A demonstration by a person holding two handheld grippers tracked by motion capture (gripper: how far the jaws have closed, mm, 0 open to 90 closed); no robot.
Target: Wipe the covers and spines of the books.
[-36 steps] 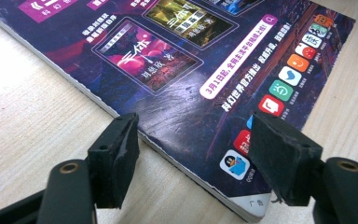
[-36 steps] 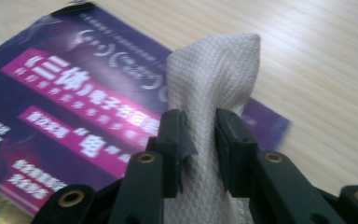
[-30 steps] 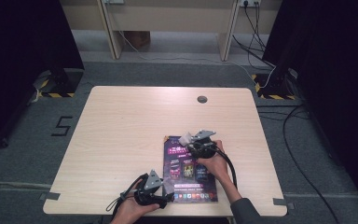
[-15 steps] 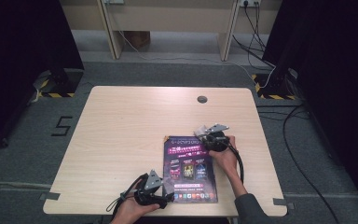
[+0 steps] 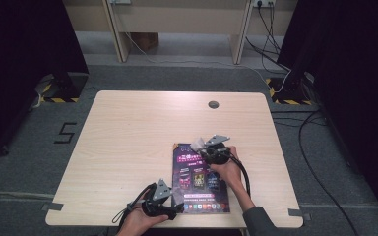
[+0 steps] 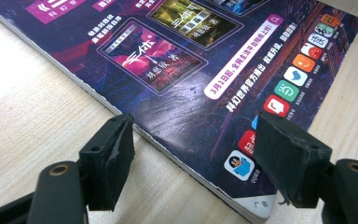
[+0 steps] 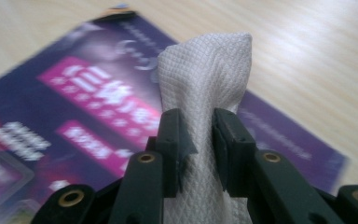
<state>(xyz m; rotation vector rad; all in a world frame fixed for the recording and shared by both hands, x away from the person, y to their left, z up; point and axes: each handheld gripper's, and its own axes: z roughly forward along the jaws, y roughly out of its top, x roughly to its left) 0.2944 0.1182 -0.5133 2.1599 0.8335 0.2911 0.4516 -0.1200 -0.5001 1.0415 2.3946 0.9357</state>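
The right gripper [image 7: 196,135] is clenched on a folded white cloth [image 7: 204,74], the wad pinched between both jaws so that its free end projects ahead of the fingertips; held this way the cloth, not the hard jaws, would meet the surface. Directly below and ahead of that gripper lies the magazine [image 7: 74,98], flat on the wooden table [image 5: 128,132], with the cloth over the cover's far end as seen from the high view [image 5: 199,144]. The probable step is wiping the cover. The left gripper [image 6: 193,147] is released, its jaws standing apart with one pad [image 6: 114,154] on the bare table just outside the magazine's edge and the other pad [image 6: 289,158] over the printed cover [image 6: 191,70], so the near corner sits between them. This position suggests a steadying function: pressing or closing here would keep the magazine from sliding under the wiping strokes. Whether the pads actually touch the cover cannot be determined. In the high view the left gripper [image 5: 173,210] sits at the cover's near left corner.
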